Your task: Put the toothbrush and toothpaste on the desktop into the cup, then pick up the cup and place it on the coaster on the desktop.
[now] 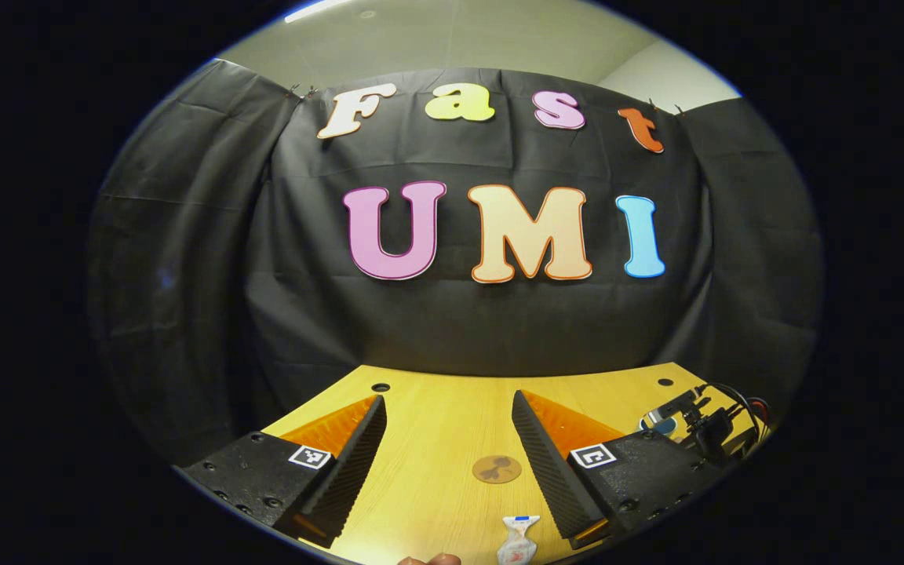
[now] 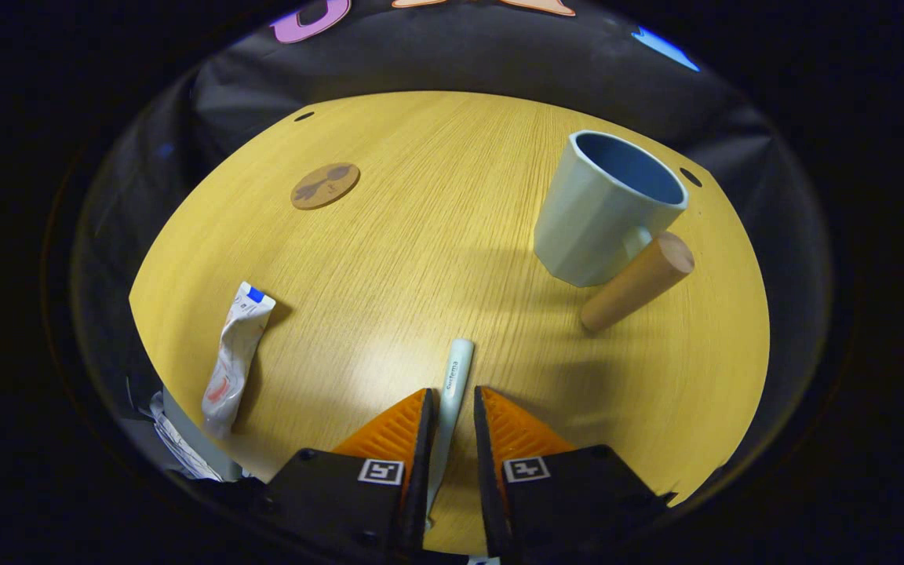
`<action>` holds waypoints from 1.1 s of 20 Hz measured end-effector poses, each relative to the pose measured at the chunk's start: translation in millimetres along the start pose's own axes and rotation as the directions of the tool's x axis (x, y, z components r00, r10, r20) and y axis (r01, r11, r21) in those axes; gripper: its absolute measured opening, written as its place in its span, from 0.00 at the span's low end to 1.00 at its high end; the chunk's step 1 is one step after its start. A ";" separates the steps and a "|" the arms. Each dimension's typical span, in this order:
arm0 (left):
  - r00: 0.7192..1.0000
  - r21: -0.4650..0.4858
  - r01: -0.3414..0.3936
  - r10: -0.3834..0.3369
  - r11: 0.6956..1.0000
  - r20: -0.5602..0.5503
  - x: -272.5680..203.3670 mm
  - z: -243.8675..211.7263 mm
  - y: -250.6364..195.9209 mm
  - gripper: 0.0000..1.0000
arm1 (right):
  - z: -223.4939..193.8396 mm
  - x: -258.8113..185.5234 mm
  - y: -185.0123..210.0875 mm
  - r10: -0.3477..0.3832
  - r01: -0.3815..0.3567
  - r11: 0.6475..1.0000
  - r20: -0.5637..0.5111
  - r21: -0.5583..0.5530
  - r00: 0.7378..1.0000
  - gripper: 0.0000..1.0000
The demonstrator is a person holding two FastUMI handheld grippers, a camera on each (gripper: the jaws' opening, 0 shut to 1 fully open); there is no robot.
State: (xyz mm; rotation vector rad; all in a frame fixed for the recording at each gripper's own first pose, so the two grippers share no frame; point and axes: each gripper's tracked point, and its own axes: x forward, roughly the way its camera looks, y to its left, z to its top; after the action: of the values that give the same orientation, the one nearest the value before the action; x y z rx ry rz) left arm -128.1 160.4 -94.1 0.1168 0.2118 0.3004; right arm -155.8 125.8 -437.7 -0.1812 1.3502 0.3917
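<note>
Right gripper (image 2: pixel 450 416) closes on the toothbrush (image 2: pixel 452 392) as the cup (image 2: pixel 605 212) stands open on the wooden desktop (image 2: pixel 421 235).

The desktop carries the pale cup upright, its thick wooden handle (image 2: pixel 636 281) angled toward the camera. The crumpled toothpaste tube (image 2: pixel 234 357) lies well apart from the cup, near the table's edge; the round coaster (image 2: pixel 325 185) sits beyond the tube, also well apart from the cup. The slim toothbrush lies nearer the cup than the tube does, its handle pinched between both fingers, its end pointing away from the gripper. In the left gripper view, the left gripper (image 1: pixel 448 455) hangs spread wide with nothing in it, above the coaster (image 1: pixel 497 469) and the tube (image 1: pixel 517 540).
</note>
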 end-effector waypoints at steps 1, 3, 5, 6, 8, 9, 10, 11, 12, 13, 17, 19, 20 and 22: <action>1.000 0.000 0.002 -0.002 1.000 -0.012 0.3 -5.0 -0.8 0.94 | -1.1 0.2 0.6 0.004 -0.004 1.000 -0.007 0.005 1.000 0.28; 0.999 0.004 0.009 -0.008 1.000 -0.035 1.1 -15.0 -3.2 0.94 | -1.0 -1.1 -0.7 0.014 -0.014 1.000 -0.015 0.009 1.000 0.17; 0.997 0.025 0.024 -0.022 0.999 -0.080 1.4 -33.9 -8.1 0.94 | -0.5 -1.3 -0.6 0.032 -0.031 0.998 -0.018 0.048 0.999 0.10; 0.994 0.039 0.030 -0.025 0.999 -0.109 1.2 -44.9 -10.8 0.94 | -0.4 -0.9 -1.2 0.041 -0.040 0.998 -0.014 0.048 0.999 0.10; 0.985 0.057 0.050 -0.040 0.997 -0.167 1.5 -65.7 -16.6 0.95 | -1.0 -1.6 -1.5 0.049 -0.049 0.998 0.001 0.038 0.999 0.10; 0.980 0.059 0.062 -0.050 0.996 -0.193 1.0 -75.8 -21.1 0.95 | -1.0 -1.8 -1.3 0.048 -0.048 0.998 0.008 0.039 0.999 0.10; 0.975 0.059 0.077 -0.063 0.995 -0.211 2.4 -82.3 -26.1 0.95 | -0.5 -1.5 -1.5 0.046 -0.047 0.998 0.012 0.041 0.999 0.10; 0.968 0.058 0.097 -0.081 0.994 -0.238 2.2 -93.9 -32.9 0.95 | -0.8 -1.6 -1.4 0.046 -0.046 0.998 0.017 0.039 0.999 0.10; 0.959 0.057 0.115 -0.096 0.992 -0.266 3.0 -103.0 -39.0 0.95 | -0.4 -1.5 -1.5 0.047 -0.047 0.998 0.022 0.038 0.999 0.10; 0.950 0.055 0.132 -0.110 0.990 -0.292 1.7 -113.5 -44.5 0.95 | -0.9 -1.8 -1.4 0.049 -0.049 0.998 0.026 0.037 0.998 0.10; 0.903 0.056 0.185 -0.147 0.981 -0.404 -0.1 -153.1 -62.2 0.94 | -0.4 -1.8 -2.0 0.056 -0.058 0.997 0.045 0.052 0.997 0.07; 0.868 0.050 0.210 -0.163 0.976 -0.470 0.1 -175.4 -70.7 0.95 | -0.2 -2.1 -2.1 0.057 -0.059 0.997 0.052 0.043 0.997 0.10; 0.848 0.048 0.221 -0.168 0.974 -0.503 -2.8 -184.5 -73.8 0.95 | 0.1 -2.1 -2.4 0.056 -0.058 0.998 0.054 0.038 0.997 0.10; 0.812 0.050 0.238 -0.171 0.970 -0.558 -11.8 -203.1 -77.3 0.94 | 0.3 -2.2 -2.4 0.055 -0.057 0.998 0.056 0.036 0.997 0.10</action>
State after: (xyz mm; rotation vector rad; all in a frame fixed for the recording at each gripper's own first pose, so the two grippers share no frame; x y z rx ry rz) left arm -162.9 100.2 -300.4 0.1205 0.8170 0.0964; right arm -155.0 123.4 -435.7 -0.1008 1.3101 0.4150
